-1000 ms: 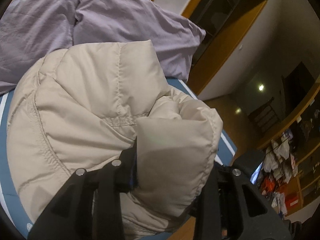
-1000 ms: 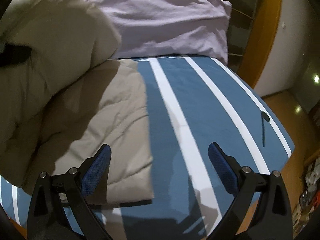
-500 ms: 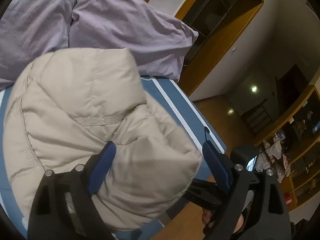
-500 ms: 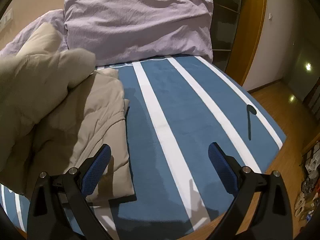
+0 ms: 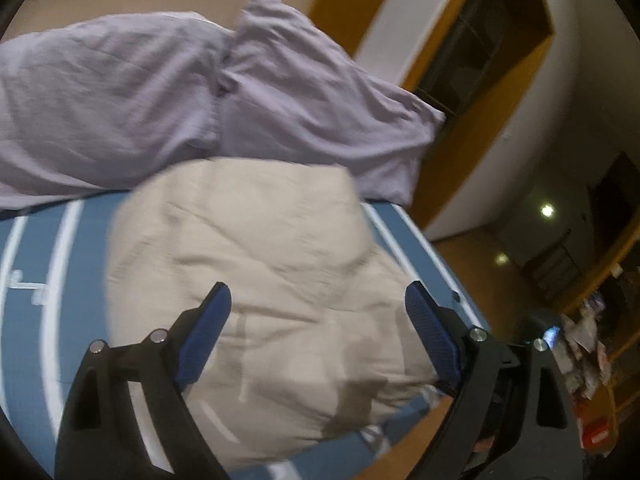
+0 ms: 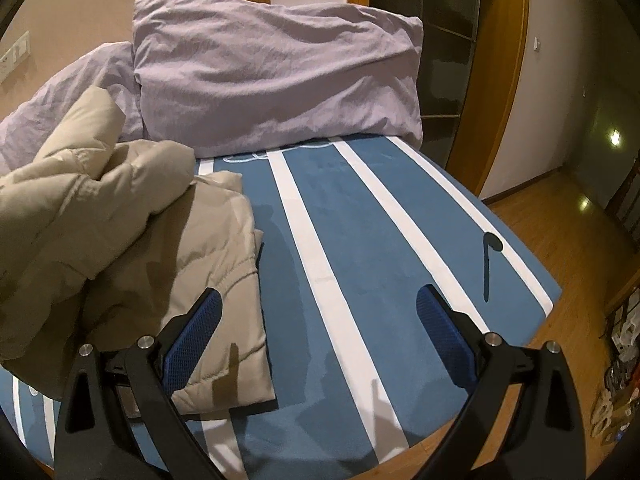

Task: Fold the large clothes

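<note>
This is a bedroom in a home. A bed [image 6: 360,220] with a blue cover and white stripes fills the middle. Two purple pillows [image 6: 276,76] lie at 12 o'clock. A wood floor [image 6: 568,280] shows at 3 o'clock, and a tall wooden cupboard [image 6: 452,40] stands at 1 o'clock.

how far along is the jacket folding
Done, it seems: the beige puffer jacket lies doubled over in layers on the blue striped bed, in front of the lilac pillows. In hand: nothing. The left gripper has just opened off the jacket, and the right gripper hangs open over the sheet. Left: the top layer looks puffy and uneven, so probably flattening or one more fold.
</note>
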{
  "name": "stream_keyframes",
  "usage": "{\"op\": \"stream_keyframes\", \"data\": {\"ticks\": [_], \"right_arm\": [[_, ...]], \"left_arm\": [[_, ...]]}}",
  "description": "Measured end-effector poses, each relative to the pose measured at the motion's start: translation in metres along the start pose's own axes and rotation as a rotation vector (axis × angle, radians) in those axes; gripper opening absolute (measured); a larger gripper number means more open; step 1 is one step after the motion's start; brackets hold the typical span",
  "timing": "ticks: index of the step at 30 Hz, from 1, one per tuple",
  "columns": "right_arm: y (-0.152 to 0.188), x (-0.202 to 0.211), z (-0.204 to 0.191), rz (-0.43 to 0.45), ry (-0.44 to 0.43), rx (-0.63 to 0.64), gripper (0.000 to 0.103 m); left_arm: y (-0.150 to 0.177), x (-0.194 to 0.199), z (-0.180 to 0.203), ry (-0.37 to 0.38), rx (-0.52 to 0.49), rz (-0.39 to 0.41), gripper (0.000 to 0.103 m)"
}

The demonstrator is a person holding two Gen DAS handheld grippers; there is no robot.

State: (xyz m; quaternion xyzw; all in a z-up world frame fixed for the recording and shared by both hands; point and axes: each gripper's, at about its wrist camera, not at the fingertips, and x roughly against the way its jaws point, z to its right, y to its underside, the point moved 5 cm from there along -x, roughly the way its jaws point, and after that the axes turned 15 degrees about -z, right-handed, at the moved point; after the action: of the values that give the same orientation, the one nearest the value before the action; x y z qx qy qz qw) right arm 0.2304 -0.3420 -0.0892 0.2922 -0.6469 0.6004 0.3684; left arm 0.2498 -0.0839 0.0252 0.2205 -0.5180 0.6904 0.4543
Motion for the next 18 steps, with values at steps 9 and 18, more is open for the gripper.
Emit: {"op": "stream_keyframes", "data": {"ticks": [9,18], "right_arm": [[-0.007,0.01,-0.015,0.01,-0.044,0.02,0.099],[-0.01,0.008,-0.017,-0.008,-0.043,0.023,0.099]], "left_arm": [[-0.006,-0.006,-0.082,-0.182,0.153,-0.017,0.089],[0.012,-0.041,-0.099,-0.171,0.213,-0.081,0.089]]}}
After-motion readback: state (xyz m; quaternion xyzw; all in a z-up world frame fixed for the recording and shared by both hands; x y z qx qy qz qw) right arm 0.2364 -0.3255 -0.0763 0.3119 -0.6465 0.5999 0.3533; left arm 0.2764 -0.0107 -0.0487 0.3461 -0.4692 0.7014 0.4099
